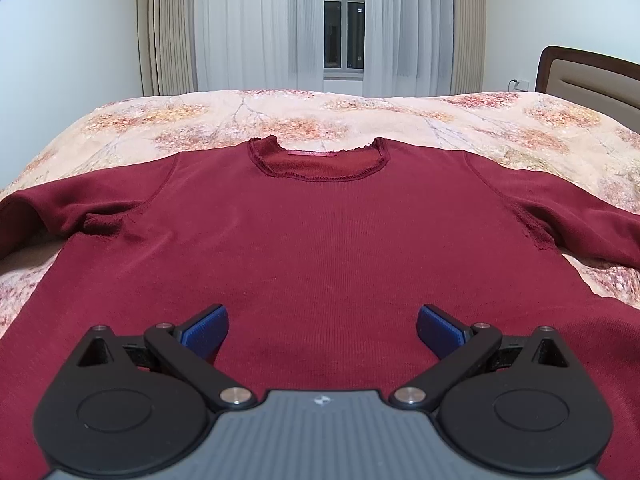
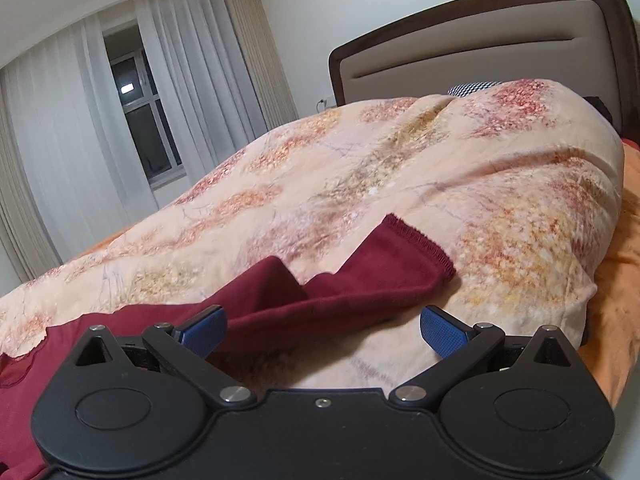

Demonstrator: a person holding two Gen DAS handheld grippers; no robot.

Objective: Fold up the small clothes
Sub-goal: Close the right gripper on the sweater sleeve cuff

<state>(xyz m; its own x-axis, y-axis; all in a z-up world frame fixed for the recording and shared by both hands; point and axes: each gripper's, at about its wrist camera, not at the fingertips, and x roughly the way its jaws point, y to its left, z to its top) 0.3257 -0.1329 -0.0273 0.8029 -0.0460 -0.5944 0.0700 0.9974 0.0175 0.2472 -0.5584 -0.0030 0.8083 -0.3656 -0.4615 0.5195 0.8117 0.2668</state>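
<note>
Shirt flat, no fold made yet.
Your left gripper [image 1: 322, 330] hangs spread wide over the red shirt [image 1: 320, 240], which lies face up on the quilt [image 1: 360, 116], collar at 12 o'clock. Your right gripper [image 2: 323, 330] is spread wide too, empty, with the sleeve [image 2: 384, 276] at 12 o'clock. Both sleeves are still out, so every fold remains. The headboard [image 2: 460, 52] sits at 1 o'clock, clear of your work.
</note>
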